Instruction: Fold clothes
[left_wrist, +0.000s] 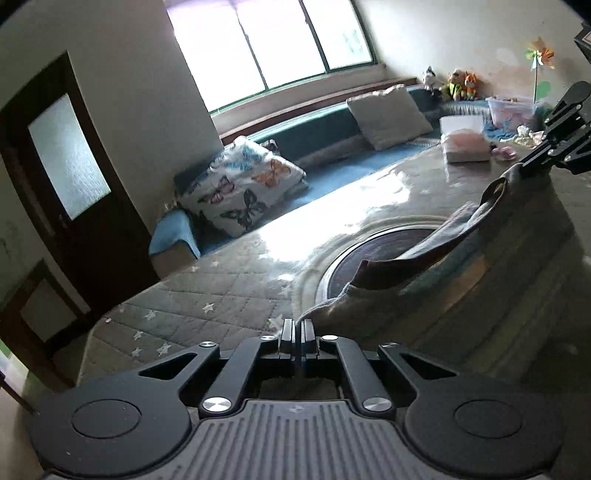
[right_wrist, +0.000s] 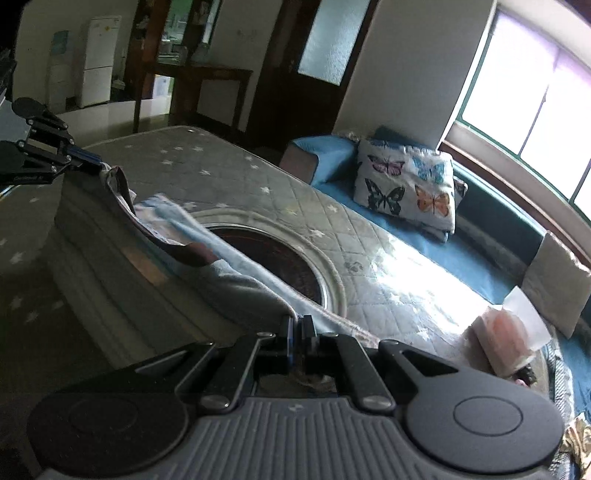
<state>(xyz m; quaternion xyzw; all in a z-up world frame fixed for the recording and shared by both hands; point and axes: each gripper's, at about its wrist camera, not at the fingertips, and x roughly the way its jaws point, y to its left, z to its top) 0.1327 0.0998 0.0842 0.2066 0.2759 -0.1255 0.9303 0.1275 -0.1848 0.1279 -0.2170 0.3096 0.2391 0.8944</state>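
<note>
Right now your left gripper (left_wrist: 297, 334) has its jaws pressed together on one top corner of the garment (left_wrist: 461, 280), the cloth edge pinched just at the fingertips. Your right gripper (right_wrist: 297, 328) is likewise clamped on the opposite top corner, and you can see it from the left wrist view at the upper right (left_wrist: 535, 164), with fabric bunched at its tip. In turn the left gripper shows at the upper left of the right wrist view (right_wrist: 94, 164).

Between the two tools the garment hangs stretched out, a pale striped piece with a darker neckline band sagging in the middle, lifted above the quilted cover (left_wrist: 207, 291) with its small white stars. Behind the garment lies a dark round disc (right_wrist: 280, 258) set in a raised ring in the cover.

Further off, a butterfly-print pillow (right_wrist: 406, 188) leans on the blue bench under the window (left_wrist: 266, 40), with a plain pillow (left_wrist: 388, 116) further along. A folded pink stack (right_wrist: 506, 339) sits on the cover near the right gripper's side.
</note>
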